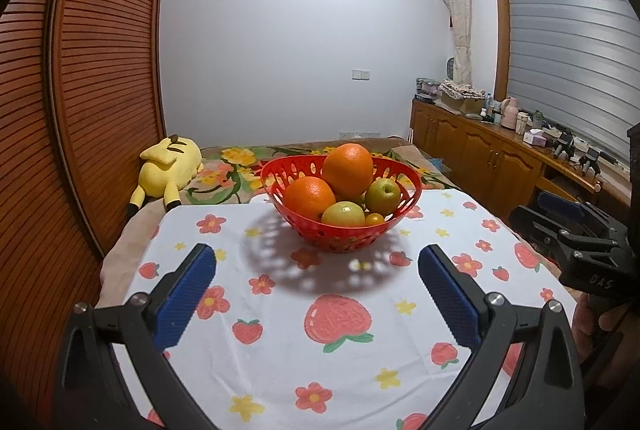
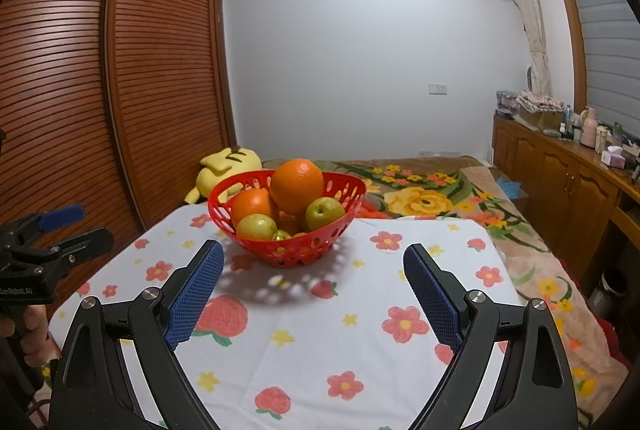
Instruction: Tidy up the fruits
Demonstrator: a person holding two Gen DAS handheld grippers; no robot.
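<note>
1. On my left wrist feed I see the left gripper point(image 1: 317, 262) with its blue pads spread wide apart, nothing between them, hovering over the white tablecloth point(image 1: 280, 362) printed with strawberries and flowers.
2. The right gripper point(image 2: 313, 258) looks the same from its own camera: fingers well apart and empty, held above the cloth just short of the basket.
3. The red basket point(image 1: 340, 240) stands upright on the far part of the cloth, ahead of both grippers and touching neither.
4. Inside it I count a tall orange point(image 1: 347, 170) at the back, a second orange point(image 1: 310, 197) in front-left, a green apple point(image 1: 382, 195) on the right, a yellow-green apple point(image 1: 343, 214) in front, and a small orange fruit point(image 1: 375, 218) tucked low against the front wall (more may lie beneath; I cannot tell).
5. No fruit lies loose on the cloth in either view.
6. Beyond the table I see a bed with a floral blanket point(image 2: 432, 197) and a yellow plush toy point(image 1: 170, 167) lying beside the slatted wardrobe point(image 1: 100, 69).
</note>
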